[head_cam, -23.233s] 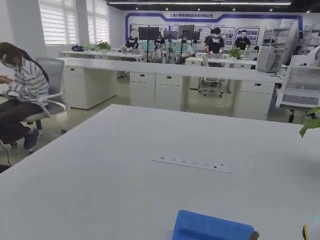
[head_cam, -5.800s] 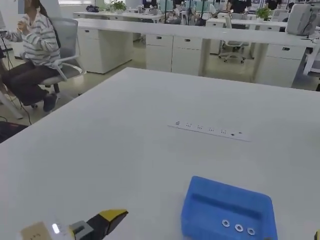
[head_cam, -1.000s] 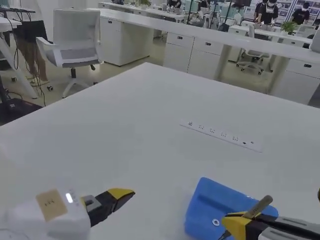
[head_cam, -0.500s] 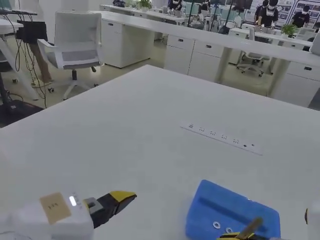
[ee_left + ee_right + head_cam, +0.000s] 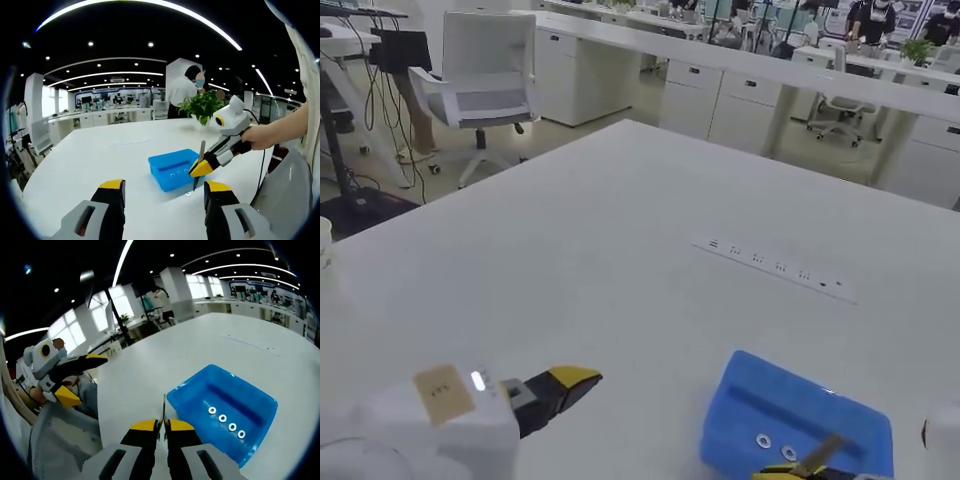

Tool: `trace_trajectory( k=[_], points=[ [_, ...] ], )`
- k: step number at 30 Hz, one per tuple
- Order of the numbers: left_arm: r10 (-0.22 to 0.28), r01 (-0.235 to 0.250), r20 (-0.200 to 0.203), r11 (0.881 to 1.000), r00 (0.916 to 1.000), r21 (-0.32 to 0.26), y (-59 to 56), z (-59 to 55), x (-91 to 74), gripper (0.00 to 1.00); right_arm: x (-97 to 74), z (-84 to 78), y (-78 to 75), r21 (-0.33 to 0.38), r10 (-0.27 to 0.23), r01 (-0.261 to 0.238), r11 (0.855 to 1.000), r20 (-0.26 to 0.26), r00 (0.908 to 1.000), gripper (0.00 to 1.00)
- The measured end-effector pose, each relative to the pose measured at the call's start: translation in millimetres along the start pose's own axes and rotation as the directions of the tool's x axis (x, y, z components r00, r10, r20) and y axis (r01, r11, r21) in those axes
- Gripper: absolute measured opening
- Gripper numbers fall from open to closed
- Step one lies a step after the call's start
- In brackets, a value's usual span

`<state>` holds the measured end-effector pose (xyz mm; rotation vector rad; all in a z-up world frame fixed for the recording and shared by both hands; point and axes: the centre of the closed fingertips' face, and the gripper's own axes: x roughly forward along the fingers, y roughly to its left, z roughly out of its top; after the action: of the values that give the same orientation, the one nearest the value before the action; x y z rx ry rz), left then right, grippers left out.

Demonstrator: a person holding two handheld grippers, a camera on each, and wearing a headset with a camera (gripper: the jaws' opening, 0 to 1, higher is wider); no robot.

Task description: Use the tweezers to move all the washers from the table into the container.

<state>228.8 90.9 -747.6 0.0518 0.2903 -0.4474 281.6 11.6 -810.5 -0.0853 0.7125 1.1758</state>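
Observation:
A blue container [image 5: 800, 415] stands on the white table [image 5: 570, 250], near its front edge. Several small washers [image 5: 227, 422] lie in a row inside it, and two of them show in the head view [image 5: 775, 446]. My right gripper [image 5: 163, 427] is shut on thin tweezers [image 5: 164, 407], whose tip hangs over the table just beside the container's [image 5: 222, 410] near left edge. In the left gripper view the tweezers [image 5: 200, 157] point down in front of the container [image 5: 172, 170]. My left gripper [image 5: 165, 187] is open and holds nothing, a way left of the container [image 5: 565, 385].
A socket strip [image 5: 775, 268] is set flush in the table beyond the container. A white office chair [image 5: 485, 85] and rows of white desks stand past the table's far edge. A potted plant [image 5: 202, 105] sits at the table's end, with a person [image 5: 182, 90] behind it.
The head camera has tilted and shifted. My right gripper has dropped toward the bottom edge of the head view, so that little more than the tweezers' end shows. The left gripper has hardly moved.

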Motion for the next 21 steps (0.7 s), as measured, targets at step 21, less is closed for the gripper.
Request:
trace_trajectory(
  k=[21],
  points=[
    [0.004, -0.004, -0.002, 1.000, 1.0000, -0.014, 0.9, 0.1, -0.3, 0.63, 18.5, -14.1, -10.1, -0.162, -0.017, 0.008, 0.987, -0.050, 0.9986, 0.04]
  ],
)
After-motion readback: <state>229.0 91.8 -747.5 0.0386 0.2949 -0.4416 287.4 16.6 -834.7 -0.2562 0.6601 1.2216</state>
